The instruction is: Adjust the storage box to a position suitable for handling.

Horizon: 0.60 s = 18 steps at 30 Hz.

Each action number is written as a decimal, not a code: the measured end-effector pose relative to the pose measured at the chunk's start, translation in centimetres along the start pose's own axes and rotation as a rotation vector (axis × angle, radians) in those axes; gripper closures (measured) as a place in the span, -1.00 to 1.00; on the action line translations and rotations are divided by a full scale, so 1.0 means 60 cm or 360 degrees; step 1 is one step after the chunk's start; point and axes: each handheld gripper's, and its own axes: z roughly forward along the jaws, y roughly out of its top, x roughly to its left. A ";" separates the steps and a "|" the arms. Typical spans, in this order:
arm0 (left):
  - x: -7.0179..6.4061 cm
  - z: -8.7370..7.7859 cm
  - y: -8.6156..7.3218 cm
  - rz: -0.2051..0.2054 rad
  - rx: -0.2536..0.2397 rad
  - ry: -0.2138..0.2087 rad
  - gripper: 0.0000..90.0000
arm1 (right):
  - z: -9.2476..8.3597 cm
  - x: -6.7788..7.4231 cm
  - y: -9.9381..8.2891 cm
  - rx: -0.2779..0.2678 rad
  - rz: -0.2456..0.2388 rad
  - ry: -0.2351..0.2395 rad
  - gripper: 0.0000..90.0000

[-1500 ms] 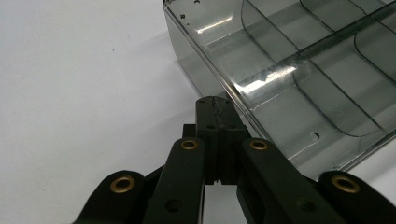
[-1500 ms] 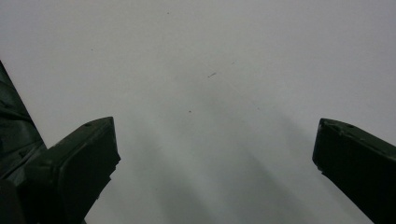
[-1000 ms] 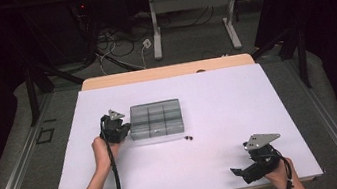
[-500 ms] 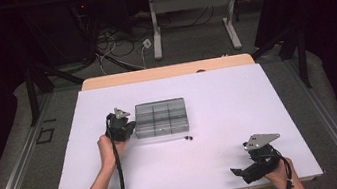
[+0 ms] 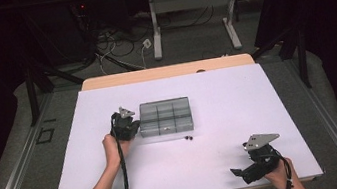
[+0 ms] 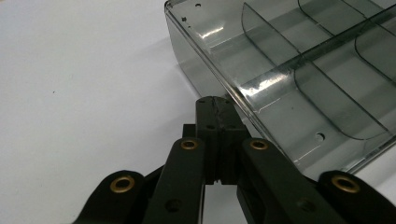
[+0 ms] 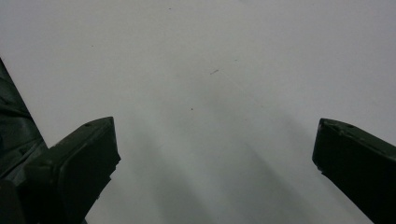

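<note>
On a white tabletop (image 5: 119,182), the left gripper (image 6: 213,109), jaws pressed together on nothing, noses against a clear compartment box (image 5: 165,116) (likely bracing it); the right gripper (image 5: 248,169) rests wide open, empty.

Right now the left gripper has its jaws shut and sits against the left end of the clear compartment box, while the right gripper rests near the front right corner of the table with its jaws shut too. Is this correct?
Not quite. The right gripper has its jaws wide open, as the right gripper view shows. The rest holds: the left gripper is shut at the left end of the clear compartment box.
</note>
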 end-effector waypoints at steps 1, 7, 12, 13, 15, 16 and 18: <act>-0.003 0.002 0.002 0.0003 -0.0004 -0.0002 1.00 | 0.000 0.000 0.000 0.0002 0.0002 0.0001 -1.00; -0.011 0.009 0.006 0.0016 -0.0023 -0.0011 0.99 | 0.000 0.000 0.000 0.0003 0.0001 0.0001 -1.00; -0.019 0.014 0.011 0.0032 -0.0027 -0.0019 0.99 | 0.000 0.000 0.000 0.0004 -0.0002 0.0001 -1.00; -0.019 0.014 0.011 0.0032 -0.0027 -0.0019 1.00 | 0.000 0.000 0.000 0.0004 -0.0002 0.0001 -1.00; -0.024 0.016 0.013 0.0030 -0.0029 -0.0025 0.99 | 0.000 -0.001 0.000 0.0000 -0.0002 0.0005 -1.00; -0.024 0.017 0.014 0.0034 -0.0032 -0.0031 0.99 | 0.000 -0.001 0.000 0.0004 -0.0002 0.0003 -1.00; -0.026 0.018 0.014 0.0030 -0.0045 -0.0032 0.99 | 0.001 -0.001 -0.001 0.0001 -0.0002 0.0004 -1.00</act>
